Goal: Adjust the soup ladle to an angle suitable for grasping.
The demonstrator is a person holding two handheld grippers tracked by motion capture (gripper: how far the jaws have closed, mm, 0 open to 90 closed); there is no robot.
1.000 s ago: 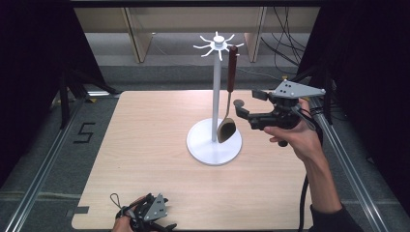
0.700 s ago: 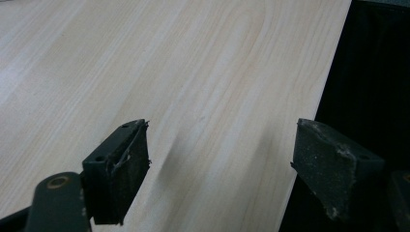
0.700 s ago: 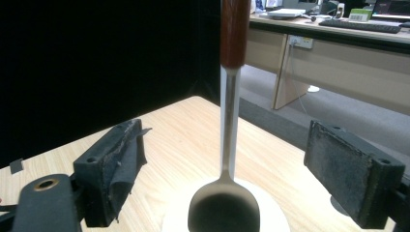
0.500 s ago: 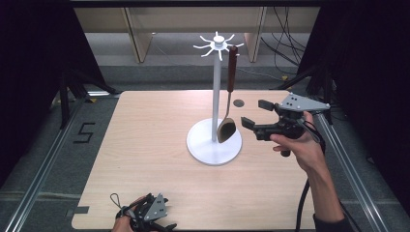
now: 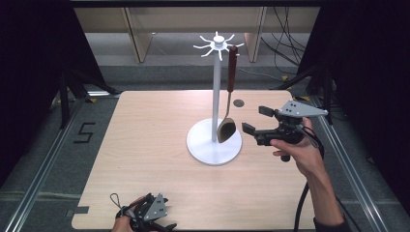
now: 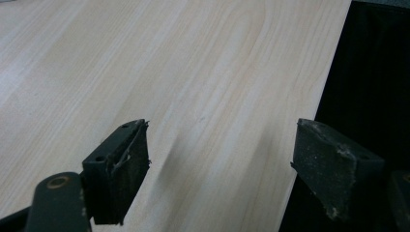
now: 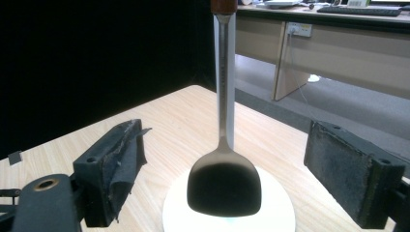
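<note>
My high view looks forward and down from above the near side of the wooden table, taking in the whole top, the floor around it and furniture beyond. My left gripper view rides low at the near edge, close to the wood, aimed along the table surface toward its side edge, where darkness begins. My right gripper view sits beside the white stand, close in, facing across the table toward a desk beyond. It shares with the high view the stand and the hanging spatula, seen close there as a dark blade.
</note>
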